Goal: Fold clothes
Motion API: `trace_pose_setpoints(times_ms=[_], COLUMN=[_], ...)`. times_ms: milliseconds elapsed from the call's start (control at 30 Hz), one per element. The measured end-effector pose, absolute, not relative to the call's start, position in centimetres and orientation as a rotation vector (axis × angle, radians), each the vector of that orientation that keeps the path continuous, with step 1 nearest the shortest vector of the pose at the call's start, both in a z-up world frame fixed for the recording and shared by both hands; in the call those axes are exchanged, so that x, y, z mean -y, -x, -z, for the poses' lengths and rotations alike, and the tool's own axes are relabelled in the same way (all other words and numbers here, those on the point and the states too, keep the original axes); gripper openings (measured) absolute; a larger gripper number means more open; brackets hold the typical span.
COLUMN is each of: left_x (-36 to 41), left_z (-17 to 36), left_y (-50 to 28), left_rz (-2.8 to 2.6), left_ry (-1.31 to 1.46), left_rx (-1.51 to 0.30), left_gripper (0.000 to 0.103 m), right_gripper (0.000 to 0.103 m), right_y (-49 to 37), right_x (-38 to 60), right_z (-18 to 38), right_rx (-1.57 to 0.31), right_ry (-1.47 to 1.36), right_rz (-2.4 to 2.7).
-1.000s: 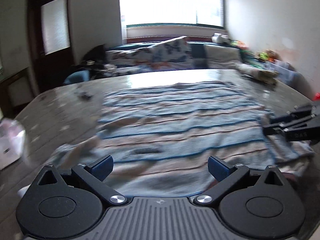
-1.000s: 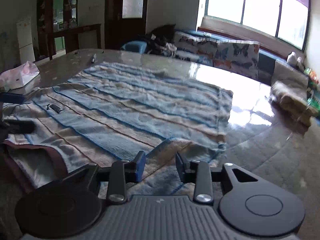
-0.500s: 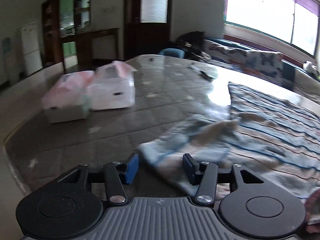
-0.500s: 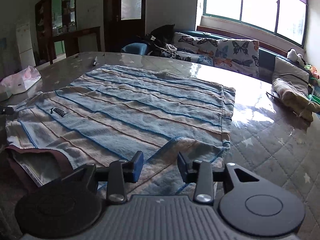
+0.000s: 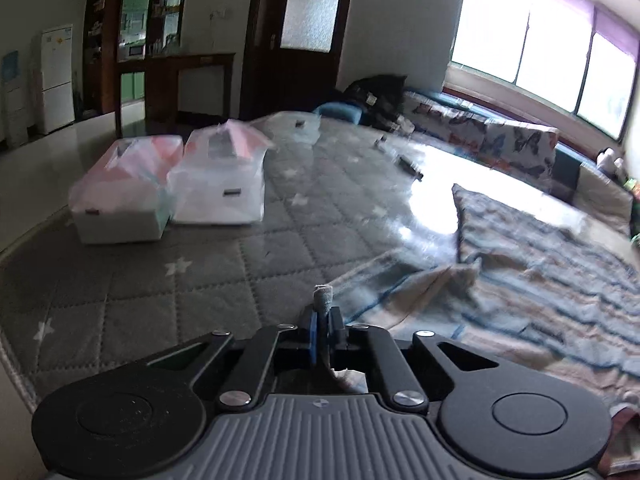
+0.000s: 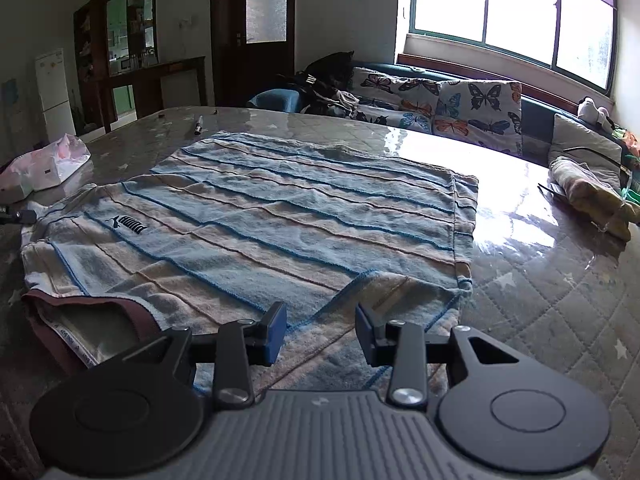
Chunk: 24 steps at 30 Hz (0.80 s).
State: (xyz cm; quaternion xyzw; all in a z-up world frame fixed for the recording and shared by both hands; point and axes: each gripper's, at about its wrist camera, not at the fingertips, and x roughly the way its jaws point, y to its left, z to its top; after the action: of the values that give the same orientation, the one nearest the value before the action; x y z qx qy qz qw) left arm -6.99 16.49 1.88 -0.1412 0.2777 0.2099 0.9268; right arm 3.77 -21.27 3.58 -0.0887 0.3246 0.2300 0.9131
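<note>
A blue and beige striped shirt (image 6: 280,224) lies flat on the table, its maroon collar (image 6: 80,308) toward me. In the left wrist view my left gripper (image 5: 323,320) is shut on the end of the shirt's left sleeve (image 5: 322,298), and a small tuft of cloth sticks up past the pads. The rest of the shirt (image 5: 540,280) spreads to the right. My right gripper (image 6: 320,332) hovers low over the folded-in right sleeve (image 6: 384,292). Its jaws stand apart and the pads do not press the cloth.
Two plastic-wrapped tissue packs (image 5: 120,192) (image 5: 220,180) sit on the quilted table cover (image 5: 160,280) at the left. A pen (image 6: 198,124) lies beyond the shirt. A rolled garment (image 6: 588,196) rests at the far right, and a butterfly-print sofa (image 6: 460,108) stands behind.
My left gripper swung left from over the shirt's body to the sleeve end and closed on it. The right gripper stayed where it was, jaws unchanged.
</note>
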Motion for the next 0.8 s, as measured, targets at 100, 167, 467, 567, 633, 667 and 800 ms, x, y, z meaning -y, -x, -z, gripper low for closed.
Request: trace_pose_setpoints(times_ms=[100,167,467,567,633,667,800], left_x=[-15.7,-14.8,-9.4,-7.9,-7.0,-6.5,-5.4], left_z=[-3.2,-4.1,-5.8,-5.3,-4.9,-4.7,-3.8], left_y=[7.3,7.4,6.7,6.4,6.2,6.1,5.7], left_rz=[-0.366,-0.305,0.018,0.102,0.147,0.169,0.225], left_ry=[0.295,0.293,0.228,0.213,0.195,0.184,0.174], left_rx=[-0.511,-0.474,-0.435,-0.461,-0.484,-0.497,-0.562], left_gripper=[0.004,0.004,0.004,0.004,0.004,0.004,0.006], right_gripper=[0.038,0.038,0.038,0.038,0.038,0.038,0.038], right_y=[-3.7,-3.7,-3.5,-3.5,-3.5,-3.5,-3.5], right_x=[21.4,21.5,21.5,21.6,21.6,21.6,21.6], right_z=[-3.5,-3.5,-3.5,-3.4,-3.2,-3.2,-3.1], right_rx=[-0.67,-0.67,-0.668,-0.67,-0.673,-0.675,-0.677], right_ry=[0.177,0.173,0.161,0.157,0.156,0.156,0.154], right_rz=[-0.47,-0.468,-0.469,-0.468,-0.467,-0.467,-0.47])
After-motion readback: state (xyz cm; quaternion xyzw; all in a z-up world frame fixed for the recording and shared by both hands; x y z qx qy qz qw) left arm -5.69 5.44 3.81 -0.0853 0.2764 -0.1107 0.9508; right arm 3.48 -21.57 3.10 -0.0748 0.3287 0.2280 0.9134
